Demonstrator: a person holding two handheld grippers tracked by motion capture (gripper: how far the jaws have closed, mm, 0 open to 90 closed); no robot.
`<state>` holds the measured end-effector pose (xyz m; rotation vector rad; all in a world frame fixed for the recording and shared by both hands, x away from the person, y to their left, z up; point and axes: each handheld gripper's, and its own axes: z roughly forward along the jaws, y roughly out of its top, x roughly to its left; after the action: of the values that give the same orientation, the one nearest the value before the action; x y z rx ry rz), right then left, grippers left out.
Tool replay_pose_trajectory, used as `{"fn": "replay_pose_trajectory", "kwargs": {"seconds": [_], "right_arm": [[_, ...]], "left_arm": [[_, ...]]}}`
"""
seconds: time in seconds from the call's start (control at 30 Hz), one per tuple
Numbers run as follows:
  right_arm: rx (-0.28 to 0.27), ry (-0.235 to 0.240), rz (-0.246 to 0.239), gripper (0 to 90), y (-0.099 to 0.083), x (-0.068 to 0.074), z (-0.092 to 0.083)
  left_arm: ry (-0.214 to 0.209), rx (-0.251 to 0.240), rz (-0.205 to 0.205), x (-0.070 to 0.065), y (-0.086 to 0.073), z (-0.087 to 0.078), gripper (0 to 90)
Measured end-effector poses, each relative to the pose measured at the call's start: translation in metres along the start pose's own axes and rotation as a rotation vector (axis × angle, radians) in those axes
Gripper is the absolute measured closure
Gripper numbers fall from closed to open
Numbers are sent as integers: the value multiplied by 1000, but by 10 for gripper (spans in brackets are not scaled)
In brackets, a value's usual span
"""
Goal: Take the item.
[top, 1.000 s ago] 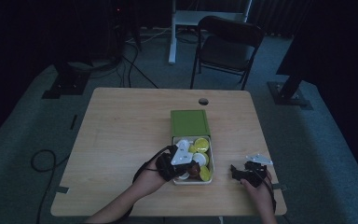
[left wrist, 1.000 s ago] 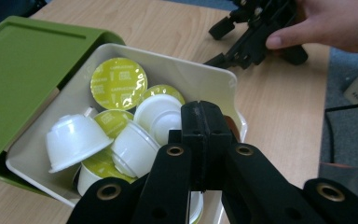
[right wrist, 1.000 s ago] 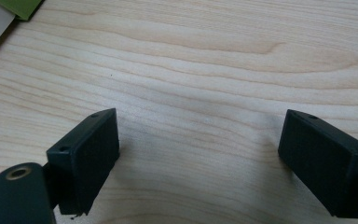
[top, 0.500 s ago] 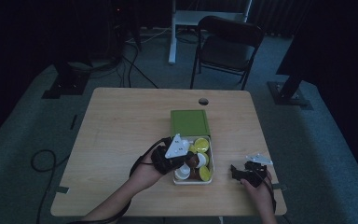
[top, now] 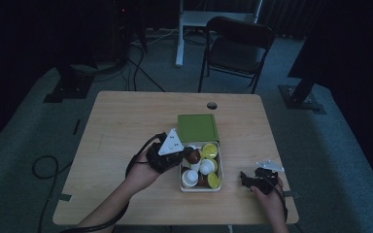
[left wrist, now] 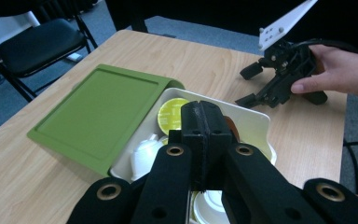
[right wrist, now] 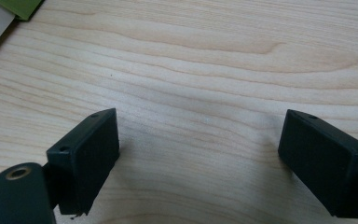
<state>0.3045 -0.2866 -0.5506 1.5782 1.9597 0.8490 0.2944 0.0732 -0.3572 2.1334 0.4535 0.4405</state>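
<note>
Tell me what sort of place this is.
Probably a dim lab or studio set up for recording, not a home: a bare wooden table on grey carpet, a folding chair behind it, cables trailing over the floor among dark stand bases.

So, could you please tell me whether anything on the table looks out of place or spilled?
Nothing stands out. The white box sits flat with its capsules inside, and the green lid rests against its far end. Nothing has spilled onto the table.
</note>
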Motion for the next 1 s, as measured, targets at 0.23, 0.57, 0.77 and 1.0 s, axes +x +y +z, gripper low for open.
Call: {"fn": "replay_pose_trajectory", "kwargs": {"seconds": [0.23, 0.57, 0.77, 1.0], "right_arm": [[0, 0, 0, 118, 0, 0, 0], [1, 0, 1, 118, 0, 0, 0], [1, 0, 0, 118, 0, 0, 0], [1, 0, -1, 118, 0, 0, 0]], "left_arm": [[26, -12, -11, 9, -3, -14, 900], [79, -2, -59, 33, -21, -36, 900], [98, 8, -95, 47, -37, -45, 900], [120, 29, -126, 60, -60, -48, 900]]}}
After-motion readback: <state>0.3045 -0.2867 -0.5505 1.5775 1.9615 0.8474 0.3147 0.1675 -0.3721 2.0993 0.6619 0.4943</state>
